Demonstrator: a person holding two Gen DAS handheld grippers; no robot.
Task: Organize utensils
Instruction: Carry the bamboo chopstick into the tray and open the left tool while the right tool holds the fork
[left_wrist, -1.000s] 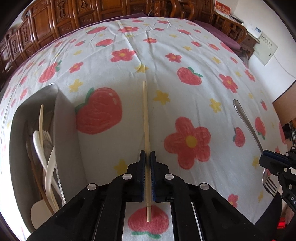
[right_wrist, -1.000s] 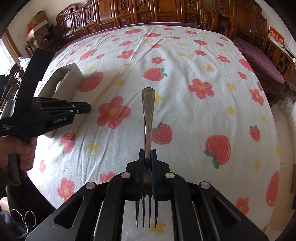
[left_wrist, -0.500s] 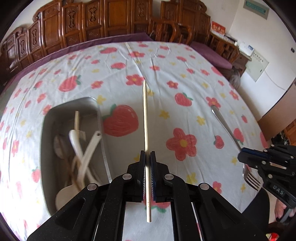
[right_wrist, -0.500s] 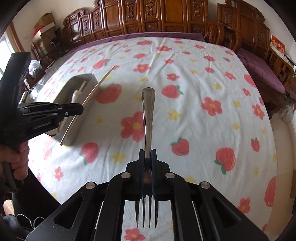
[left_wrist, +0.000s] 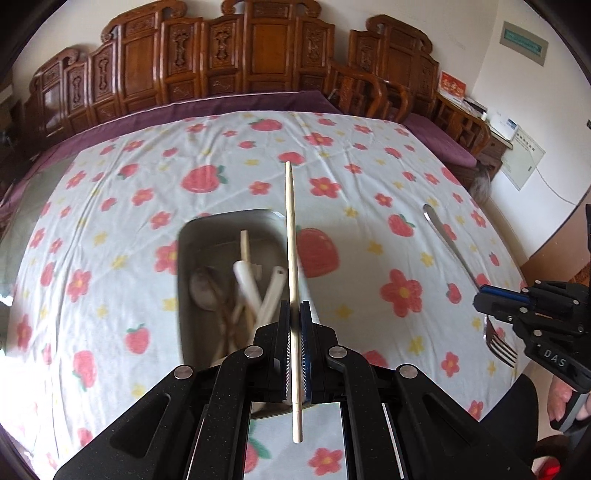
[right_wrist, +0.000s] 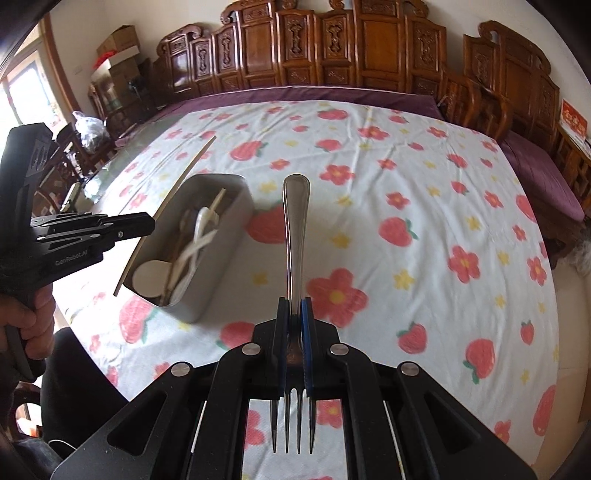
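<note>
Your left hand-held gripper (left_wrist: 294, 314) pinches a thin chopstick (left_wrist: 290, 236) near its lower end, directly above the grey bin (left_wrist: 184, 236); released tilted, it could strike the rim and roll away. Your right hand-held gripper (right_wrist: 294, 310) clamps a fork (right_wrist: 295, 236), the bin lying off to its left. Motion blur muddles the bin's contents.

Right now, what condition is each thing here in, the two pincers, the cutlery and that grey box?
Left gripper: shut on a chopstick, above the bin.
Chopstick: clamped, lifted off the tablecloth.
Right gripper: shut on a fork.
Fork: clamped near its neck, handle pointing away, tines toward the camera.
Grey bin: open-topped, resting on the tablecloth, already holding several utensils.
</note>
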